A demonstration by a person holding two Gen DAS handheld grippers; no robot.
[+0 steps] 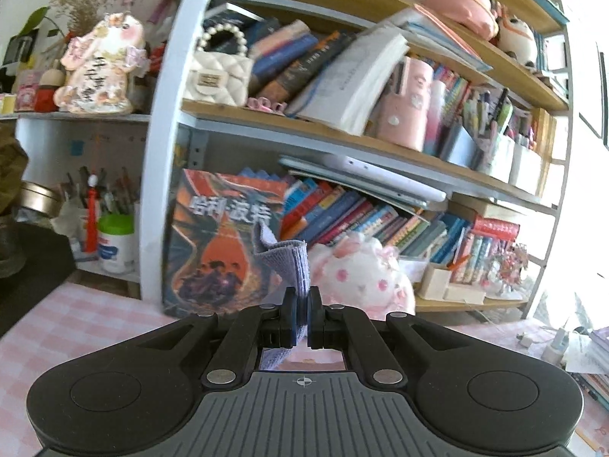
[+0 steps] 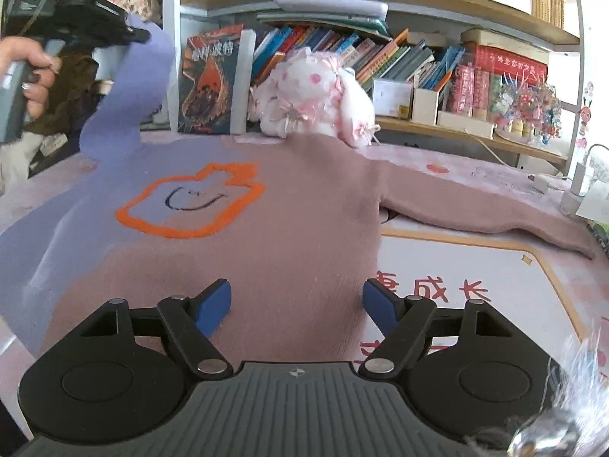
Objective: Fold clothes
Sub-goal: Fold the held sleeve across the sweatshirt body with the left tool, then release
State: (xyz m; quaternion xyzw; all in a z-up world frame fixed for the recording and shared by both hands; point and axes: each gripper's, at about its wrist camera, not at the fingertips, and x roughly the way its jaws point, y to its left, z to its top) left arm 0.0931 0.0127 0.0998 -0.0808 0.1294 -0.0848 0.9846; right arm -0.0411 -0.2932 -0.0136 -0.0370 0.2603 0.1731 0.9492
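While the left wrist view is looking toward a crowded bookshelf (image 1: 342,122), the left gripper (image 1: 303,316) is sitting pinched tight on the ribbed lavender cuff (image 1: 293,262) of a sweater sleeve, the fabric sticking up between its fingers above a pink checked tablecloth (image 1: 76,327). From the right wrist view, the right gripper (image 2: 297,301) is hovering with its blue pads (image 2: 215,302) spread wide and holding nothing, above the sweater (image 2: 274,205), which is lying flat on the table with one pink sleeve (image 2: 475,209) stretched out rightward. A hand (image 2: 34,72) is lifting the lavender sleeve (image 2: 129,106) at upper left, probably clear of the table, beside a plush toy (image 2: 316,95).
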